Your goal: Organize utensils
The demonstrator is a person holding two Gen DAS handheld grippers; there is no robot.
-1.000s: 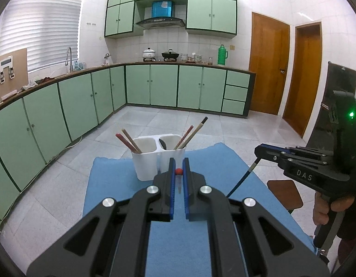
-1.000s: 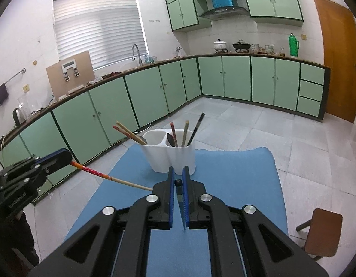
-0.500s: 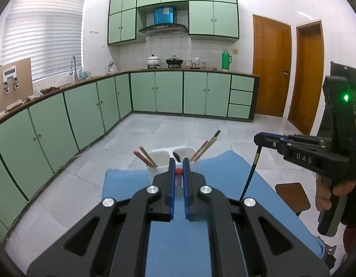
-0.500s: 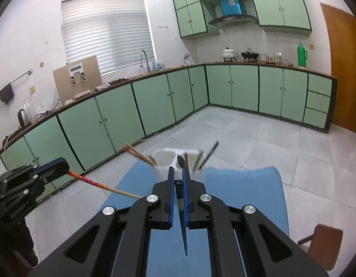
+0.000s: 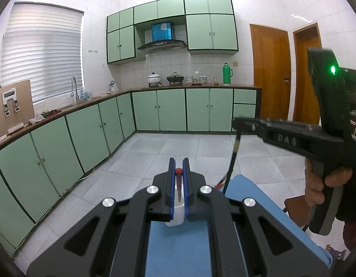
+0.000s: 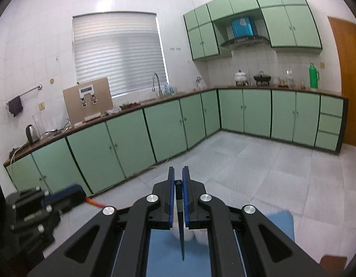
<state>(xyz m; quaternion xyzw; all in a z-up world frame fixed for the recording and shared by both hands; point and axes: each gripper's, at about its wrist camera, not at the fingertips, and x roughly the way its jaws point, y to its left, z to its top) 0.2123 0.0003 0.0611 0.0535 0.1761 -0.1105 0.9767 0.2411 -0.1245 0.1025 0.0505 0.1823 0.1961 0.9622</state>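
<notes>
Matt blue cloth mat (image 5: 175, 249), glossy white plastic holder (image 5: 176, 217), shiny floor tiles (image 5: 141, 161).

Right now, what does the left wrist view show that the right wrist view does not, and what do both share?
Only the left wrist view shows the hand gripping the right gripper, a second wooden door, and the black chopstick hanging full length. Only the right wrist view shows the kettle, the towel rail and the red chopstick leaving the left gripper. Both share the green cabinets, the blue mat and the white holder, mostly hidden.
</notes>
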